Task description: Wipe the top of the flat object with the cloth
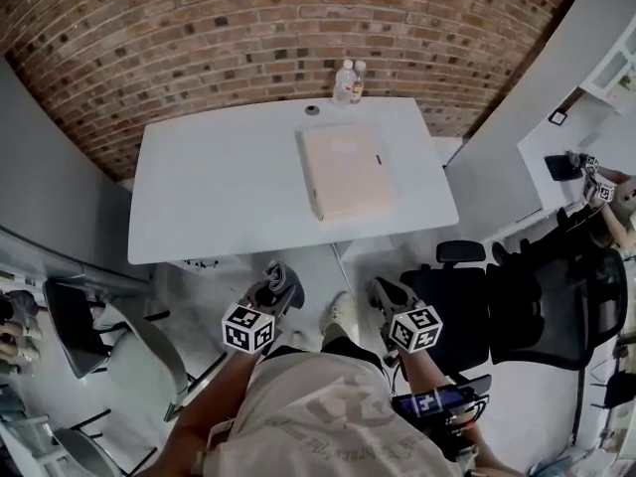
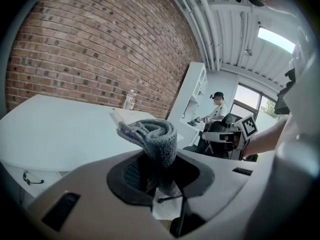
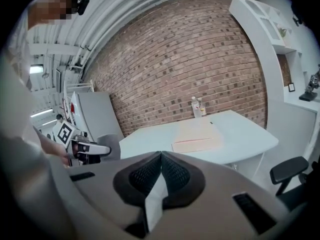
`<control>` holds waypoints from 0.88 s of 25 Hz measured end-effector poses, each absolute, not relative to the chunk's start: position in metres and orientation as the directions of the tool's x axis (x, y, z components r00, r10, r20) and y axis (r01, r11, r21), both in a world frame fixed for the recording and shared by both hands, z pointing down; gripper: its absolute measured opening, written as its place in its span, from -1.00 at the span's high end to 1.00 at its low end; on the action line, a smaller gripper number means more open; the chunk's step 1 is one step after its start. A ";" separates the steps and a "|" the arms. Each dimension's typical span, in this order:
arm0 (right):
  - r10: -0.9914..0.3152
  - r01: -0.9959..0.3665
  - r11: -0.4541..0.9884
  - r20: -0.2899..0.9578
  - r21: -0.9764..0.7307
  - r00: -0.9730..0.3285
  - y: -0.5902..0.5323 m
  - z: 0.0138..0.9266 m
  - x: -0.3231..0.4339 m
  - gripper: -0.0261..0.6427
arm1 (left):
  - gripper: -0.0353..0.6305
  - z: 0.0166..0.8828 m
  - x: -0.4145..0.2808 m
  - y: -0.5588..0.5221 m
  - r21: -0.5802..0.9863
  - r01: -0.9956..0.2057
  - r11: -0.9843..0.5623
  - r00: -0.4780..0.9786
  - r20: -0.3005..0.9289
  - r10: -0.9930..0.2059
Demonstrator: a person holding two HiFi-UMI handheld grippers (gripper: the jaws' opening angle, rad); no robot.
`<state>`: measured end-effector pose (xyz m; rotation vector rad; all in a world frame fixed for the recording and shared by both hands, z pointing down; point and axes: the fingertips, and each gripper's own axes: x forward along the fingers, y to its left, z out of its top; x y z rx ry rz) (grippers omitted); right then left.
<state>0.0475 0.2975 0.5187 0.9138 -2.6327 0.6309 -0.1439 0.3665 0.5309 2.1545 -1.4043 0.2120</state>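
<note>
Short of the table [image 1: 219, 192], the left gripper [image 1: 276, 284] clamped a rolled grey cloth [image 2: 156, 134]; the right gripper [image 3: 161, 170] was shut, empty. The flat beige box [image 1: 345, 170] lay on the table's right half, where a bunched cloth might shove it or wipe poorly.

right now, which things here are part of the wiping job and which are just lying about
For the job: cloth, clamped in the left hand-held gripper; flat beige object on the table.

Lying about: two bottles at the table's far edge; small dark thing beside them; black chair.
</note>
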 end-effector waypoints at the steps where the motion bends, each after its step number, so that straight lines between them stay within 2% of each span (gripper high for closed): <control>1: -0.506 -0.630 0.715 0.397 -0.304 -0.766 0.290 0.519 0.042 0.86 | 0.57 0.532 -0.147 0.361 0.364 -0.885 -0.290 0.434 0.422 -0.796; 14: -0.497 -0.605 0.725 0.358 -0.329 -0.790 0.162 0.519 0.045 0.86 | 0.57 0.510 -0.130 0.227 0.291 -0.899 -0.327 0.431 0.457 -0.778; 22: -0.439 -0.544 0.771 0.341 -0.333 -0.831 0.097 0.523 0.046 0.86 | 0.57 0.502 -0.128 0.169 0.273 -0.933 -0.234 0.341 0.468 -0.815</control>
